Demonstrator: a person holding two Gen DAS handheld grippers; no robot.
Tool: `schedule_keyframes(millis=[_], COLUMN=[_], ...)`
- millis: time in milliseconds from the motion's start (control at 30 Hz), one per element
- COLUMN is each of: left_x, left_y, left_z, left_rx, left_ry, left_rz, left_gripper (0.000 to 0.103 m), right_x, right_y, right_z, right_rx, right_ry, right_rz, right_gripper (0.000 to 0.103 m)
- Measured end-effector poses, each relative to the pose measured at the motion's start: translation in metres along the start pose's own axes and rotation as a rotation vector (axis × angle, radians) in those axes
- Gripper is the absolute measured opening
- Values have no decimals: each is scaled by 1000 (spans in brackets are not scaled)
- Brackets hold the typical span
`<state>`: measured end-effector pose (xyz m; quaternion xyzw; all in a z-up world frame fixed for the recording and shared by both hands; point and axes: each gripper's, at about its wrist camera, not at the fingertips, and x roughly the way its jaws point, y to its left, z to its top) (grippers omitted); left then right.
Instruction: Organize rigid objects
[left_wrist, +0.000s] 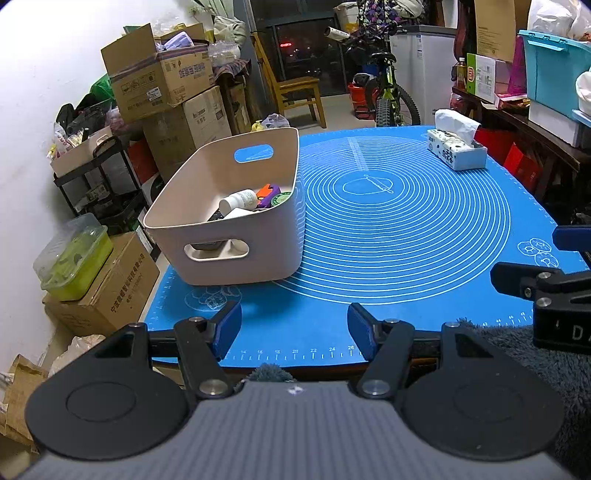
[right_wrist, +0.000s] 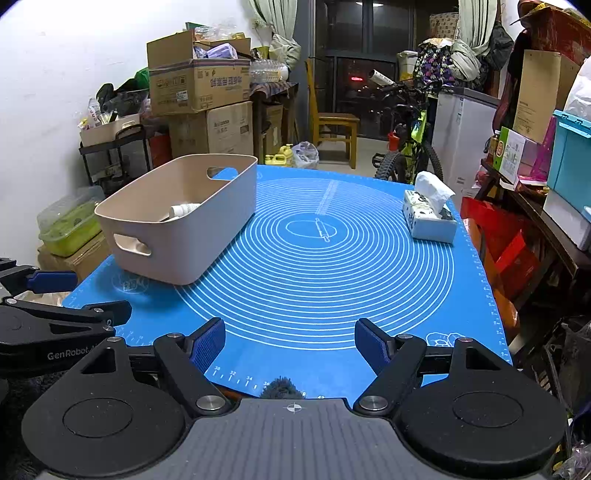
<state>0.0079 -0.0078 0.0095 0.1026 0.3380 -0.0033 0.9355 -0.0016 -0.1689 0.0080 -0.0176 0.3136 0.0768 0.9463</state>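
Observation:
A beige plastic bin with cut-out handles stands on the left side of the blue baking mat. Inside it lie a white bottle, an orange and purple item, a green round lid and other small things. The bin also shows in the right wrist view, with a white bottle visible over its rim. My left gripper is open and empty above the mat's near edge, to the right of the bin's near end. My right gripper is open and empty above the near edge.
A tissue box sits at the mat's far right. Stacked cardboard boxes, a black cart, a wooden chair and a bicycle stand beyond the table. Shelves with boxes line the right side.

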Motion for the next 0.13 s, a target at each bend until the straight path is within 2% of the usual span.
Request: schedule_keyframes(millis=[133], left_x=[0], left_y=[-1], left_z=[0], left_rx=[-2], left_ry=[8], left_rz=[-4], left_gripper=[65], right_x=[1], right_y=[-1], right_z=[-2], right_rx=[3], right_ry=[4], right_rz=[1], right_gripper=[81])
